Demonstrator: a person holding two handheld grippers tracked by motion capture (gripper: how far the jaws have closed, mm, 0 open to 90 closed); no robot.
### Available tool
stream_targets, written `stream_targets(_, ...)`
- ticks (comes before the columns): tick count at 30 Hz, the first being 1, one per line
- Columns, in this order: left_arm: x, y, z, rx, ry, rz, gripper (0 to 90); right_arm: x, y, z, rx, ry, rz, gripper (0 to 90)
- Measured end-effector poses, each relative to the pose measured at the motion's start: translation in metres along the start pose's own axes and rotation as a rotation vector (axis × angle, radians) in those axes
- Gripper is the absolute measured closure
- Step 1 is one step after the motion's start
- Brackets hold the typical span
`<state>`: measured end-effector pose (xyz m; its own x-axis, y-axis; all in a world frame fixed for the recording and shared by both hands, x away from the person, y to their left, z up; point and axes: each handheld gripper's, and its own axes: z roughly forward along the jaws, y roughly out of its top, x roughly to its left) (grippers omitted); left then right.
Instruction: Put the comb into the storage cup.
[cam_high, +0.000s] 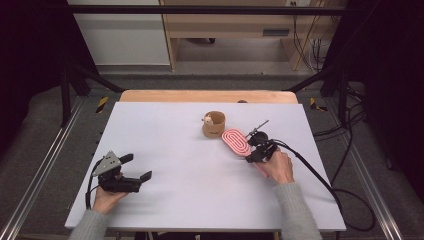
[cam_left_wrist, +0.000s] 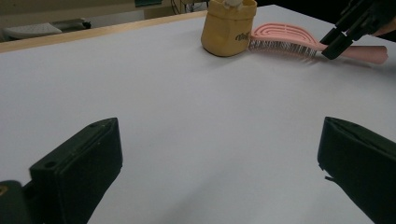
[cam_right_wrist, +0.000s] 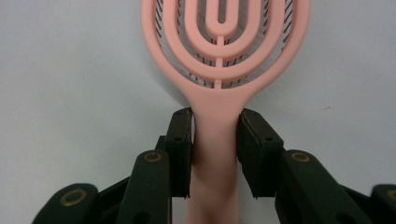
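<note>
Pretty sure I'm working in some kind of lab or test rig room. My white table (cam_high: 165, 200) sits inside a black metal frame (cam_high: 200, 9) with rails on both sides, loose cables (cam_high: 350, 125) on the grey floor, and plain wooden furniture (cam_high: 225, 25) at the back.

Left gripper (cam_left_wrist: 219, 154) jaws wide apart over bare white table (cam_left_wrist: 187, 116). Far ahead: yellow pouch (cam_left_wrist: 228, 28), pink brush (cam_left_wrist: 299, 39) just beside it, other gripper (cam_left_wrist: 343, 35) at the handle.
</note>
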<state>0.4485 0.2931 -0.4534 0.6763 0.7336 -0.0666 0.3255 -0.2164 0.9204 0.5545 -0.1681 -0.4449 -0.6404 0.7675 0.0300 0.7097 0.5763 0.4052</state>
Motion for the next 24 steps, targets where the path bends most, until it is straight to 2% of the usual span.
stream_targets(11,-0.0001,-0.0001,0.0002,-0.001,0.000,0.000,0.0,0.0003,0.0005,0.0012,0.013,-0.001,0.008,67.9)
stream_targets(21,-0.0002,-0.0001,0.0003,-0.001,0.001,0.000,0.0,0.0021,0.0002,0.0029,0.029,-0.021,-0.008,69.2)
stream_targets(24,-0.0003,-0.0001,0.0004,-0.002,0.001,-0.001,0.0,0.0022,0.0001,0.0023,0.029,-0.022,0.001,69.6)
